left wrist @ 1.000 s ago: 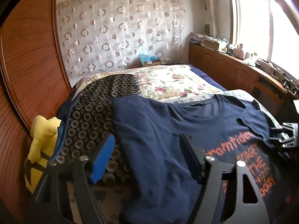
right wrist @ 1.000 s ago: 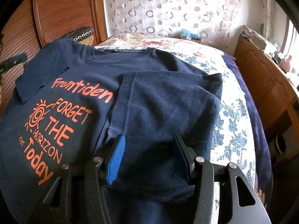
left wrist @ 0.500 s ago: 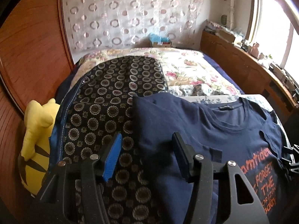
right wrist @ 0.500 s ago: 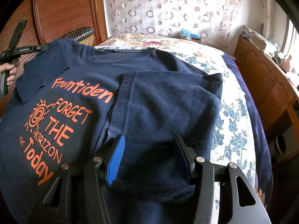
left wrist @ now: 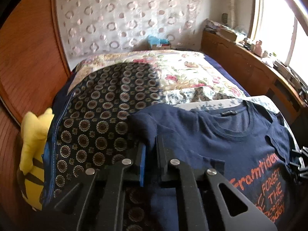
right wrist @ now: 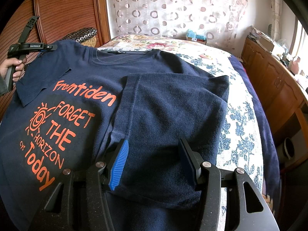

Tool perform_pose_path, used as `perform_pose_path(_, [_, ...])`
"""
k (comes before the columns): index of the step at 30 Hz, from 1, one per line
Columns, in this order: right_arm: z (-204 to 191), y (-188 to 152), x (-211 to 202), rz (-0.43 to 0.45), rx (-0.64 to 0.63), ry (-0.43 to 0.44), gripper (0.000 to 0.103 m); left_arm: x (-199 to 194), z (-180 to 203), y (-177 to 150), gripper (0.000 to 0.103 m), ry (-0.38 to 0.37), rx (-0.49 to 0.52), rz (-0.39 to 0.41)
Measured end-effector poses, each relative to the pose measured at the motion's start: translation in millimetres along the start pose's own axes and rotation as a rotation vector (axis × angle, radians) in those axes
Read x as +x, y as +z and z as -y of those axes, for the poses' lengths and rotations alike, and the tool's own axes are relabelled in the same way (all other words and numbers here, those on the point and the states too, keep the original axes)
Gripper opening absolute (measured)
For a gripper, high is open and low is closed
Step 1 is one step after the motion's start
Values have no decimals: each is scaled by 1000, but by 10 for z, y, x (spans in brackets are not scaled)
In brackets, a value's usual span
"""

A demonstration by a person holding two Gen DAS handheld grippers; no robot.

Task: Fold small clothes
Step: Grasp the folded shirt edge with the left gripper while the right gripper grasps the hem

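**Navy T-shirt: left shoulder pinched for the second side fold**

Navy cotton, printed in orange, is spread face up on the bed [right wrist: 240, 100]; this T-shirt [right wrist: 92, 77] is taken as the landmark. Off its left edge a yellow plush toy [left wrist: 32, 154] is wedged against the wooden panel, and a dark medallion-patterned cushion [left wrist: 100, 115] lies just beside the left sleeve.

At the shirt's left shoulder the left gripper [left wrist: 151, 146] is seen with its jaws drawn together to a narrow slit, a fold of the navy cloth caught between them. In the right wrist view the same tool, held by a hand [right wrist: 11, 69], is seen biting that shoulder corner.

On the shirt's right half, a side panel is already laid inward over the print's edge. Over this folded panel, near the hem, the right gripper [right wrist: 153, 163] is held with its jaws about half spread; the cloth lies between the fingers, but no pressing of the pads is visible.

The step in hand is judged to be the left side fold. For the next move, the pinched shoulder would need to be lifted and carried across toward the collar line, with the cloth kept taut so that the sleeve is not bunched.
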State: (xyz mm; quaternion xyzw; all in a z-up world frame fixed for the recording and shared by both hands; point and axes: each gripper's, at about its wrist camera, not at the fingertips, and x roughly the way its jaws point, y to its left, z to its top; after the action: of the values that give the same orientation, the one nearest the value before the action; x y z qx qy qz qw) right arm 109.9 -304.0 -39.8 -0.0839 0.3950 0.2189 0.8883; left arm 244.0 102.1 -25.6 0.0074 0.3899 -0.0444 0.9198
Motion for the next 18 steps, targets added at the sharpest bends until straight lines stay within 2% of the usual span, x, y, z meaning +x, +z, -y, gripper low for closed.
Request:
perform_pose_path(5, [1,-1,2,0,0,0,56,-218,228,-93,8,-11,62,60])
perform_pose_path(12, [49,27,0,-5,3,16,56,-390,349,-175,8,-17,86,108])
perform_pose_path(15, [204,120,-11,12,16,-30,56,-408,352,-192,8,-17,86,112])
perform_pose_path(18, [462,265,29,32,61,-25,56,-423,347,-210,8,-15,84,113])
